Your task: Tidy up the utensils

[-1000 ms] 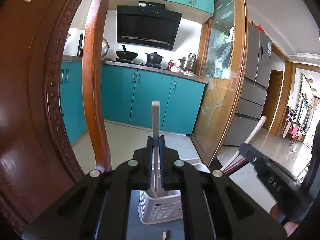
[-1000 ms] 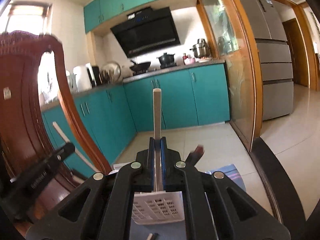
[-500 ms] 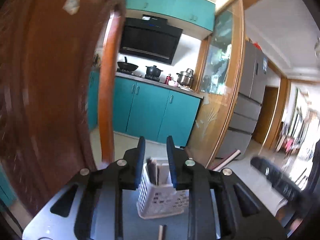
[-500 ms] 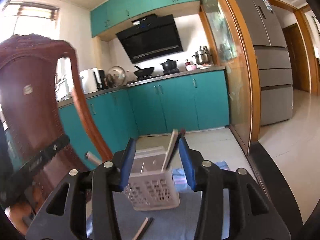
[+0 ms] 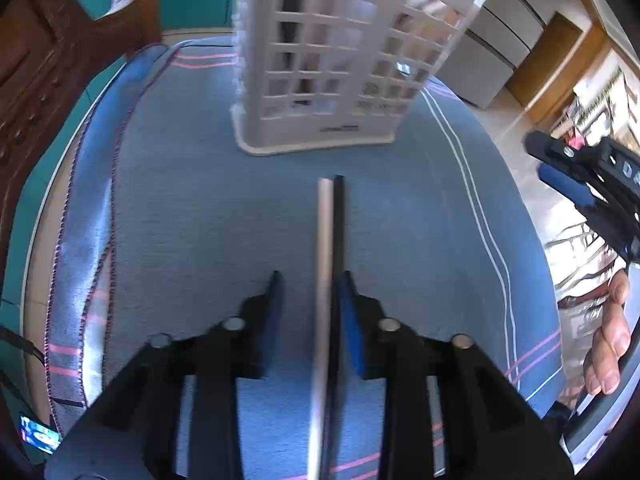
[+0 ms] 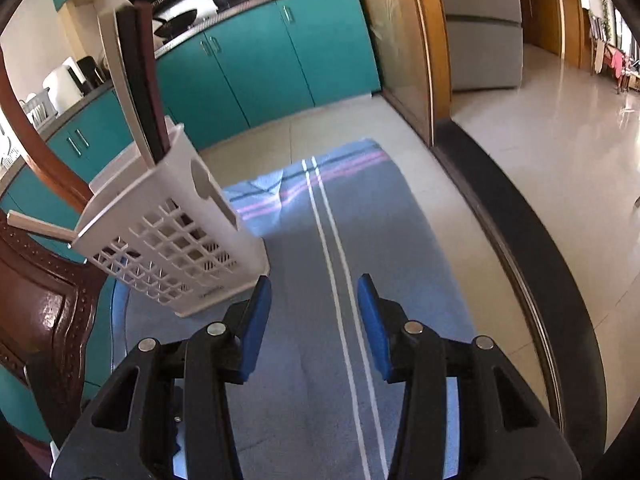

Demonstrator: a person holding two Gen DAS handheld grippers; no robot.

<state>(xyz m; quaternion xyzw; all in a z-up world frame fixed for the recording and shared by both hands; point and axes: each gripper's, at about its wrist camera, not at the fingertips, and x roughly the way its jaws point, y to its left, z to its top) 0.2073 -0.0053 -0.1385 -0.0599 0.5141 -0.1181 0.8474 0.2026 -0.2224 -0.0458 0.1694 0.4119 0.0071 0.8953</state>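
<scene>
Both loads are now seen delivered into the basket (image 6: 168,236). The left gripper (image 5: 310,300), jaws just opened partway, is lowered over a chopstick pair (image 5: 328,280) before the basket, unclamped; right gripper (image 6: 314,312) jaws are held wide, empty.

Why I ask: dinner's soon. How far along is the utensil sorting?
Done: several chopsticks stand in the white basket. In hand: nothing; the left claw and right claw have just been opening. Left: a pair of sticks lying on the blue cloth between the left claw's open jaws.
</scene>
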